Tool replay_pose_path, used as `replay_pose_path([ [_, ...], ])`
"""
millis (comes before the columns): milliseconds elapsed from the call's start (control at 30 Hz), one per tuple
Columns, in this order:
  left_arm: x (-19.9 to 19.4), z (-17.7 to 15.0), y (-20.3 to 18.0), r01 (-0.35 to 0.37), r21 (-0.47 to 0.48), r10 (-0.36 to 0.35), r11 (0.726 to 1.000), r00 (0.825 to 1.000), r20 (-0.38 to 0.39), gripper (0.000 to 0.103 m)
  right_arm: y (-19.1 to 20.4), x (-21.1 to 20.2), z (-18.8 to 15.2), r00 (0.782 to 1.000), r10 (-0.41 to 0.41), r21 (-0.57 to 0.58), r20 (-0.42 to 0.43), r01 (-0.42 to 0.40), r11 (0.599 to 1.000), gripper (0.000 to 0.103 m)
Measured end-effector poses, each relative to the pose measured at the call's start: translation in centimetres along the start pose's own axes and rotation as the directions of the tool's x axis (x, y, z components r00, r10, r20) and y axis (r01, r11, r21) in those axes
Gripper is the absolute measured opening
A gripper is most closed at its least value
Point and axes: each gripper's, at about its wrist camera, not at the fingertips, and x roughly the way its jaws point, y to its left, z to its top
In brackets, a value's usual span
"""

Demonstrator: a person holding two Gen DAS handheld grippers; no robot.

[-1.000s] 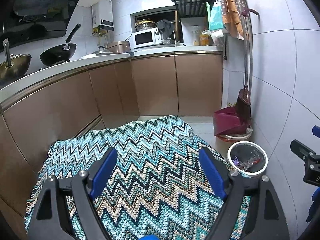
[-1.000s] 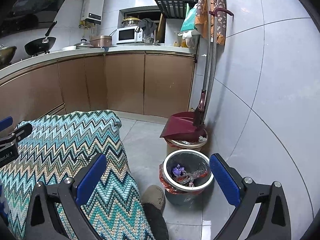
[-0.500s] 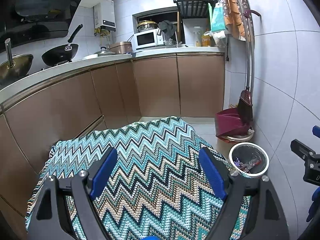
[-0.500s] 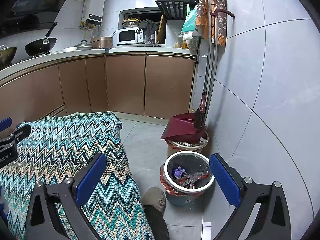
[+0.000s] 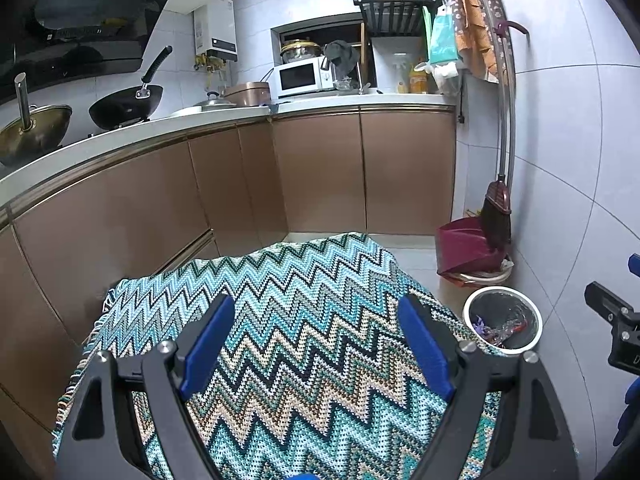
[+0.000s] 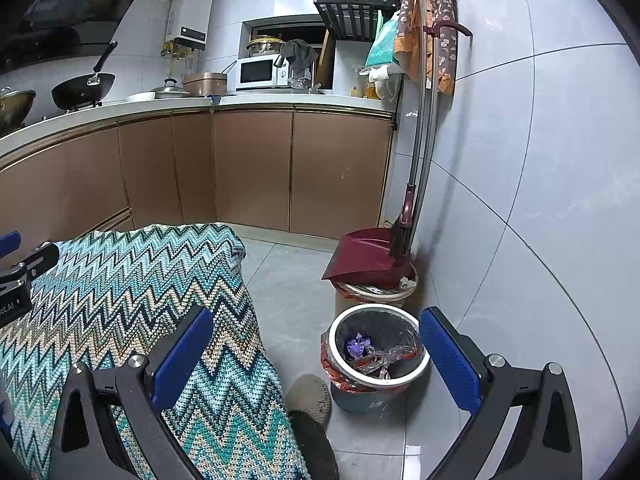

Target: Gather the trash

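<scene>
A white-rimmed trash bin (image 6: pixel 376 354) with a liner holds purple and red wrappers; it stands on the floor by the right wall and also shows in the left wrist view (image 5: pixel 503 322). My left gripper (image 5: pixel 318 344) is open and empty above a zigzag blue cloth (image 5: pixel 288 312) that covers a table. My right gripper (image 6: pixel 316 360) is open and empty, held above the floor between the cloth's edge (image 6: pixel 224 320) and the bin. No loose trash shows on the cloth.
A maroon dustpan (image 6: pixel 368 258) and broom (image 6: pixel 404 232) rest on a second bin by the wall. Brown cabinets (image 6: pixel 256 172) and a counter with a microwave (image 6: pixel 260 72) and woks line the back. A slippered foot (image 6: pixel 310 398) is beside the bin.
Both views have pulled back and risen slightly, so the bin and cloth sit a little lower and farther. Both grippers stay open and empty.
</scene>
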Motion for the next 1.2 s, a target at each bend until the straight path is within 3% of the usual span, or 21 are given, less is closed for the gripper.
replay_pose_path([
  [1200,0.91,-1.02,0.55,0.009,0.002,-0.009,1.0,1.0,-0.023,0.083,-0.25,0.96,-0.35,1.0,0.015,-0.021,-0.015,-0.015,1.0,0.103],
])
